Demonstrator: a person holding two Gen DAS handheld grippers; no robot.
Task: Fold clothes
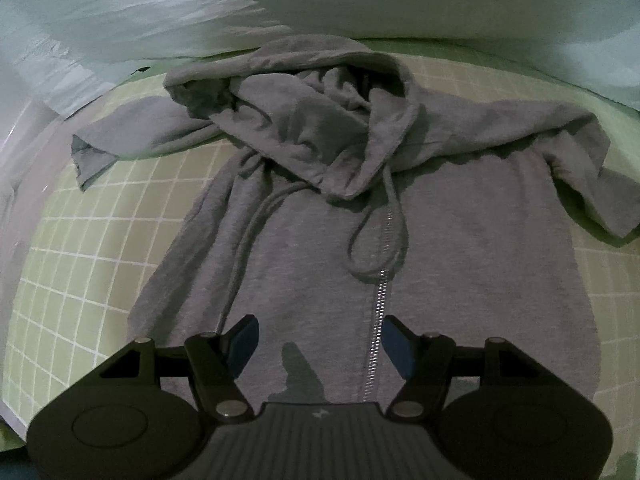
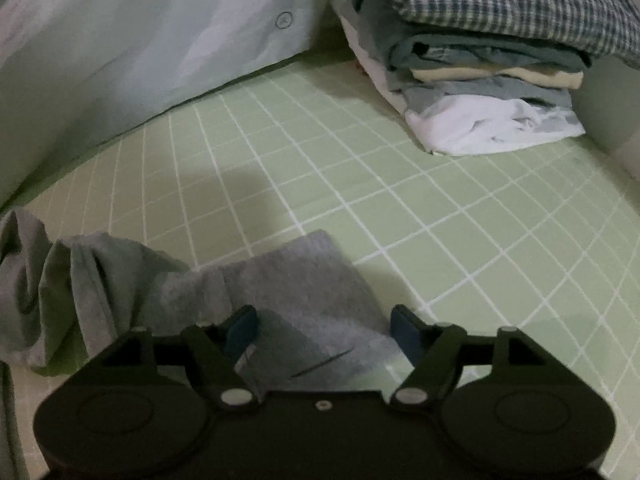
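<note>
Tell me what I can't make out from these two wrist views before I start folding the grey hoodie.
- Grey zip-up hoodie, left wrist view: its bottom hem is hidden behind the left gripper.
- Grey fabric sleeve, right wrist view: its near end is hidden behind the right gripper; contact with the fingers unclear.
- Stack of folded clothes, right wrist view: top cut off by the frame edge.
- Pale bedding, left wrist view: smeared.

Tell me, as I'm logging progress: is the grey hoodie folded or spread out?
Spread out: the hoodie lies flat on the checked sheet, both sleeves out sideways.
</note>
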